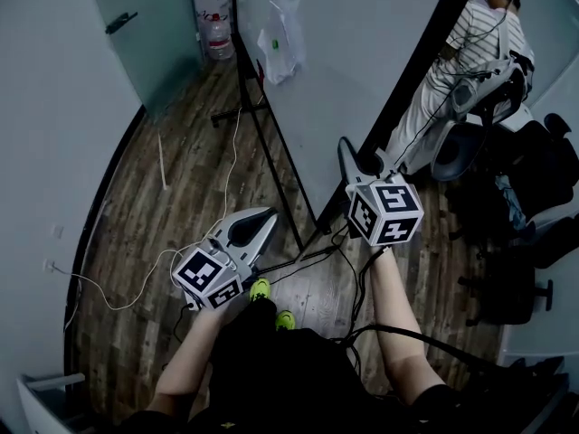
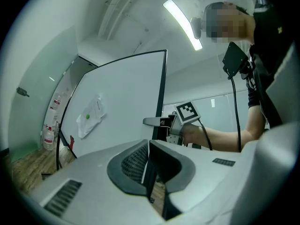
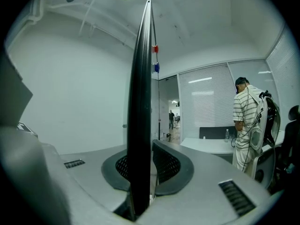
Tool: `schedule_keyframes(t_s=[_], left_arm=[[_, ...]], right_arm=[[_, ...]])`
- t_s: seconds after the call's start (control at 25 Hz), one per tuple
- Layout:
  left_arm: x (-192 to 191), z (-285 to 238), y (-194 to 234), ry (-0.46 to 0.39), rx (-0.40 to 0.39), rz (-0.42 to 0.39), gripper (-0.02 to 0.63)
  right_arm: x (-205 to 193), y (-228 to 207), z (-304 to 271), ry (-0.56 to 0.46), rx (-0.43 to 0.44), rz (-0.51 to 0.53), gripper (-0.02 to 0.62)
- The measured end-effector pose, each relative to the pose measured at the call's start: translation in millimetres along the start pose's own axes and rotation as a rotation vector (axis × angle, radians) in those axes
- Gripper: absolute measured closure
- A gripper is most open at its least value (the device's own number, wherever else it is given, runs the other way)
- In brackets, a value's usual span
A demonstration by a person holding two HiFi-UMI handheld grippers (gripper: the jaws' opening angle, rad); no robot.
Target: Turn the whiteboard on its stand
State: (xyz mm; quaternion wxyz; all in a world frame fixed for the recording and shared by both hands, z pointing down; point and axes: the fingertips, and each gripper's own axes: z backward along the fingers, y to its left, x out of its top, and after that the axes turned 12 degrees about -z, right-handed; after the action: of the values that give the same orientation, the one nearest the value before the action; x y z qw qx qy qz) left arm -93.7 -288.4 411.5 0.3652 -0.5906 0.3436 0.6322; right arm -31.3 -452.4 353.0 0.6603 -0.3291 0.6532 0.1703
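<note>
Head view: both forearms [image 1: 395,306] extended level. The right gripper [image 1: 348,152] is at the edge of the black-framed white whiteboard [image 1: 362,52], which stands on the wood floor [image 1: 181,197]. The left gripper [image 1: 258,229] is apart.
Left gripper view: fingers [image 2: 133,163] together, empty.
Right gripper view: fingers [image 3: 168,165] clamped on the upright frame.

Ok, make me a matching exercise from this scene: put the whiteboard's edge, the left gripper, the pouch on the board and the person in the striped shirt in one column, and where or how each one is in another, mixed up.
Column one
1. whiteboard's edge
2. left gripper
3. clear pouch
4. person in the striped shirt

Column two
A. stuck on the board's white face
B. shut, with nothing in it
C. clamped in the right gripper
D. standing on the board's other side

Pairs: 1-C, 2-B, 3-A, 4-D
</note>
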Motion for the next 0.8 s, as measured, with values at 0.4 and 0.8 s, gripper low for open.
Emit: schedule_keyframes(t_s=[0.4, 0.8], left_arm=[[7, -15, 47, -0.018, -0.002, -0.011, 0.6], [4, -13, 102, -0.024, 0.002, -0.012, 0.6]], right_arm=[[2, -6, -55, -0.002, 0.005, -0.012, 0.545], [2, -7, -119, -0.012, -0.016, -0.012, 0.546]])
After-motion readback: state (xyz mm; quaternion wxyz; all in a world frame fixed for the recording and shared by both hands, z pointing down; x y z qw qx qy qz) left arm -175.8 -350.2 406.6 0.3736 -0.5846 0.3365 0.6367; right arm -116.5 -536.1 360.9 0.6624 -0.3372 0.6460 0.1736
